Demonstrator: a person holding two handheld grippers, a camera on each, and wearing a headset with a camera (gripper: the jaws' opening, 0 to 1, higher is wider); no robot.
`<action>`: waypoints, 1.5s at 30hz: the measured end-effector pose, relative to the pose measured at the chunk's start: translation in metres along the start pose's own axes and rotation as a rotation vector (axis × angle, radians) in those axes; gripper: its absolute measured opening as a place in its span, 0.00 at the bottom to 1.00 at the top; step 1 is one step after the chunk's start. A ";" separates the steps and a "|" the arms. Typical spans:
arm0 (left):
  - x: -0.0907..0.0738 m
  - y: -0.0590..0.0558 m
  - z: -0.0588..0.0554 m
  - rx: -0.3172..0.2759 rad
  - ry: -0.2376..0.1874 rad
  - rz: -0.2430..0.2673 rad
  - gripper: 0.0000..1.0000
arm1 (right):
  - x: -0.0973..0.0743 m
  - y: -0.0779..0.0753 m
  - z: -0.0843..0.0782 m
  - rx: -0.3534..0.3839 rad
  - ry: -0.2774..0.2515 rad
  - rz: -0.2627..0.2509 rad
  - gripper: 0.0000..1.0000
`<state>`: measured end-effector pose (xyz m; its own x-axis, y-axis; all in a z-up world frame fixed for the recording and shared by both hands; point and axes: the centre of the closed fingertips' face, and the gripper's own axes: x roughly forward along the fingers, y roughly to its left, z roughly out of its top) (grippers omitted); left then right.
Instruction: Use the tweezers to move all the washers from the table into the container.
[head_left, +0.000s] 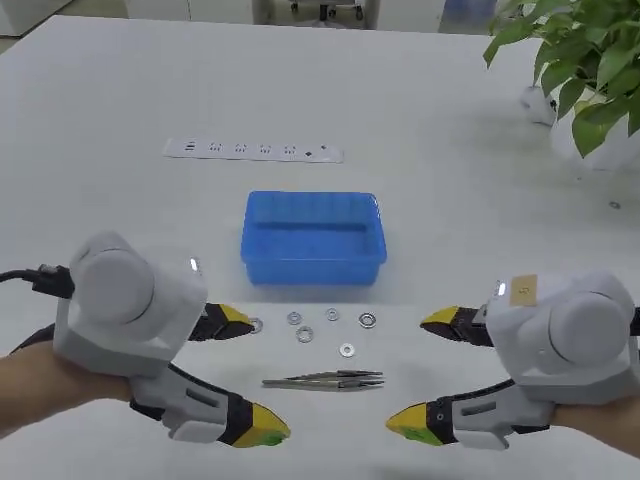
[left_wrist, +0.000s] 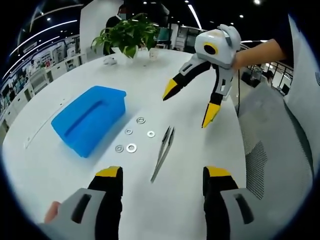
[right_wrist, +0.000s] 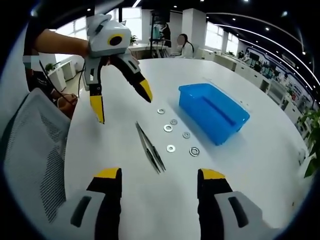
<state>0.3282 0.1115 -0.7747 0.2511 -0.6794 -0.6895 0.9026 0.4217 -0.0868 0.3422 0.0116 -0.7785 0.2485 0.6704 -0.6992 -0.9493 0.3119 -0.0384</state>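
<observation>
the left gripper (head_left: 252, 376) and right gripper (head_left: 425, 371) are hanging wide open and empty, flanking slim silver tweezers (head_left: 325, 379) lying on the table (head_left: 450, 150) just before small ring washers (head_left: 367, 320) and the blue container (head_left: 313, 238). the head view is showing a power strip (head_left: 253, 150), the left gripper view a mesh chair (left_wrist: 260, 160).

Your white worktop (head_left: 100, 90) carries a power strip (head_left: 253, 151) toward its far side and a leafy potted plant (head_left: 585, 70) at the far right.

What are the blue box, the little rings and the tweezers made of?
The container looks like plastic: see-through blue, with smooth, slightly glossy walls. The washers look like metal: silvery grey with small bright glints. The tweezers look like metal too, probably steel: thin grey blades with a dull shine.
</observation>
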 end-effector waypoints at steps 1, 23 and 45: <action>0.002 0.000 -0.001 0.007 0.010 0.000 0.68 | 0.002 0.002 0.002 -0.008 -0.002 0.010 0.58; 0.029 0.010 -0.023 0.027 0.114 -0.016 0.46 | 0.053 0.019 0.011 -0.135 0.039 0.173 0.31; 0.037 -0.003 -0.020 0.245 0.181 -0.099 0.23 | 0.059 0.017 0.009 -0.249 0.095 0.217 0.12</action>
<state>0.3277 0.0975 -0.8141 0.1118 -0.5829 -0.8048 0.9824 0.1868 0.0012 0.3424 0.0628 -0.8140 0.0273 0.6342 -0.7727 -0.9988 -0.0132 -0.0461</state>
